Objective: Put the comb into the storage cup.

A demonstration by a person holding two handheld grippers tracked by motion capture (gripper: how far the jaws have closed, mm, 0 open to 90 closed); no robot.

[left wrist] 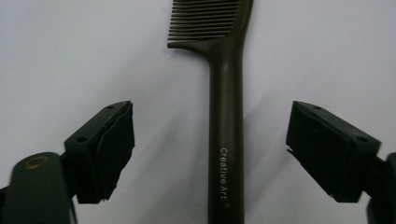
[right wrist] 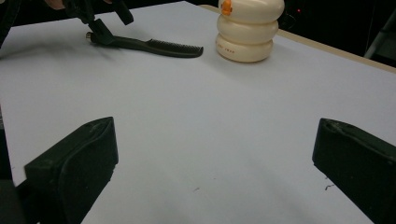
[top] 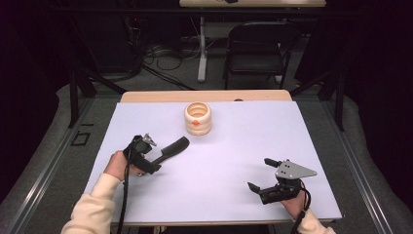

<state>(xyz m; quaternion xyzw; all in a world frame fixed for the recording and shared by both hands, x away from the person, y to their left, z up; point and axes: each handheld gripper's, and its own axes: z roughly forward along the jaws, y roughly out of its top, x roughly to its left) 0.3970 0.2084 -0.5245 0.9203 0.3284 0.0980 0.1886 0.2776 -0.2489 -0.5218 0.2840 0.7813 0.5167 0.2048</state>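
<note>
Left tool: jaws stand wide apart, one on each side of the handle of a dark brown comb, with a clear gap between each pad and the handle. No contact with the comb is visible. In the left gripper view the comb lies flat on the desk, handle running up the middle of the frame and teeth at the top; white lettering on the handle reads "Creative Art". In the high view the left tool sits at the left of the desk, held by the person's left hand, which wears a cream sleeve; the comb reaches from it up and to the right.

Right tool: jaws also wide apart, nothing between them, bare desk surface beneath. In the high view the right tool rests low at the near right of the desk, a grey three-cornered plate on top, its jaws pointing left.

Past the comb, toward the far edge of the desk, stands a cream ringed container with an orange mark on its side, upright and apart from the comb. The right gripper view shows the same container beside the comb's toothed end, not touching.

Desk surface is pale lavender-white with a wooden strip along the far edge. Beyond it, a folding chair and cables on the floor.
</note>
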